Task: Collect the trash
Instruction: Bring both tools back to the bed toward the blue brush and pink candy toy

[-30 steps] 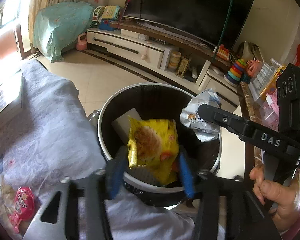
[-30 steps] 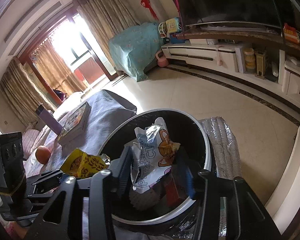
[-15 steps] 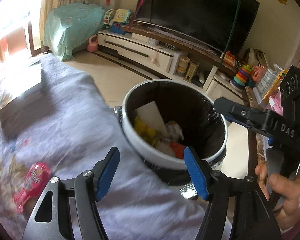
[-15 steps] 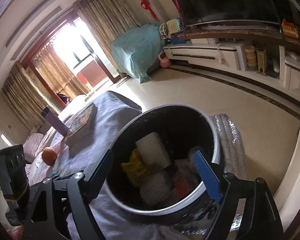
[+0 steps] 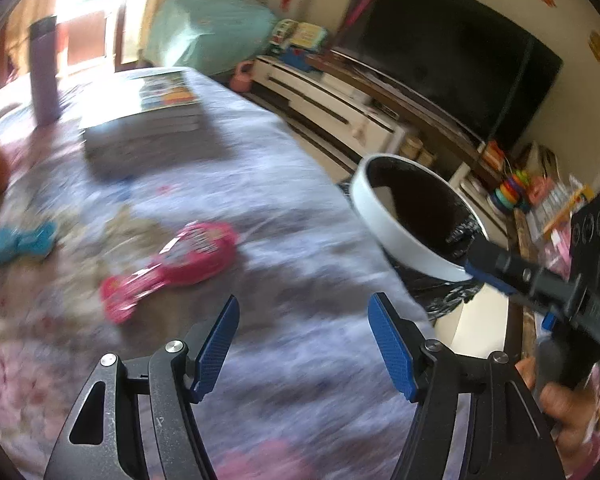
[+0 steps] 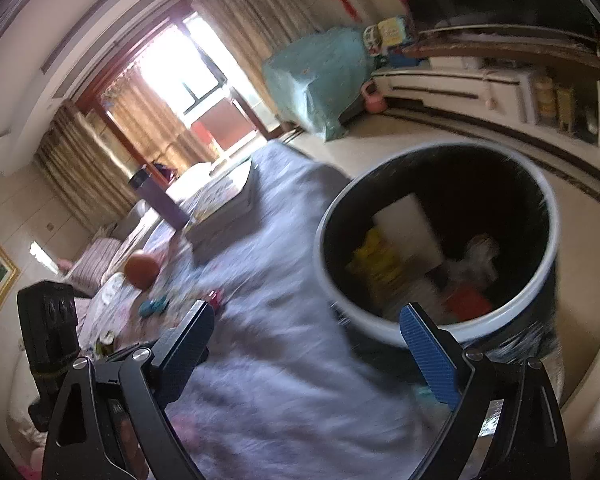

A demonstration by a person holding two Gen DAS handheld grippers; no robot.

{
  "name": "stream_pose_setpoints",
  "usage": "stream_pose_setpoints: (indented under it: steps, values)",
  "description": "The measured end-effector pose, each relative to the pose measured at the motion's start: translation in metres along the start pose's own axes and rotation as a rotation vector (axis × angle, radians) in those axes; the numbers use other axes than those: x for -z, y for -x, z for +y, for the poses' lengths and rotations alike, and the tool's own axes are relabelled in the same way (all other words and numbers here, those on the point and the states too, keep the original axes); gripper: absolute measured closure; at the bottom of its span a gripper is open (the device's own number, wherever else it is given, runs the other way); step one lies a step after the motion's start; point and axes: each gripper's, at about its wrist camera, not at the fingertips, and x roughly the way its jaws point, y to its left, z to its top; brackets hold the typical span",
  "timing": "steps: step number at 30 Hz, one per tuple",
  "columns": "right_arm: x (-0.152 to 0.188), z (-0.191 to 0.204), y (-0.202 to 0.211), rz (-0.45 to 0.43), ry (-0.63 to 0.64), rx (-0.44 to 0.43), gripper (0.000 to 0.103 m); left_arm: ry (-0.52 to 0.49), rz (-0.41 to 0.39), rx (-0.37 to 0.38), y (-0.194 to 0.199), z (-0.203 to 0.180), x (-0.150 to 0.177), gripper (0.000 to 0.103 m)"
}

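A white-rimmed bin with a black liner [image 5: 400,236] stands beside the cloth-covered table; in the right wrist view the bin [image 6: 540,280] holds a yellow wrapper [image 6: 374,264], a white box [image 6: 408,228] and other trash. A pink wrapper [image 5: 172,268] and a teal wrapper [image 5: 18,242] lie on the table cloth. My left gripper [image 5: 302,346] is open and empty above the cloth, right of the pink wrapper. My right gripper [image 6: 320,348] is open and empty at the bin's near rim; it also shows in the left wrist view [image 5: 540,280].
A stack of books [image 5: 148,120], a purple bottle [image 5: 44,76] and an orange [image 6: 141,269] sit on the far part of the table. A TV [image 5: 440,48] on a long low cabinet [image 5: 328,108] stands beyond the bin. The view is motion-blurred.
Both grippers opened and dropped the yellow and white wrappers into the bin. Both have since swung left, away from the bin and over the table.
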Motion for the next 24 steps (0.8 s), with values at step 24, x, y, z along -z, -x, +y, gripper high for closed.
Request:
stream_pose_setpoints:
  steps: [24]
  values:
    - [0.047,0.091,-0.061,0.137,0.103,-0.098,0.008,0.179,-0.048,-0.133,0.091,0.111,0.043,0.037]
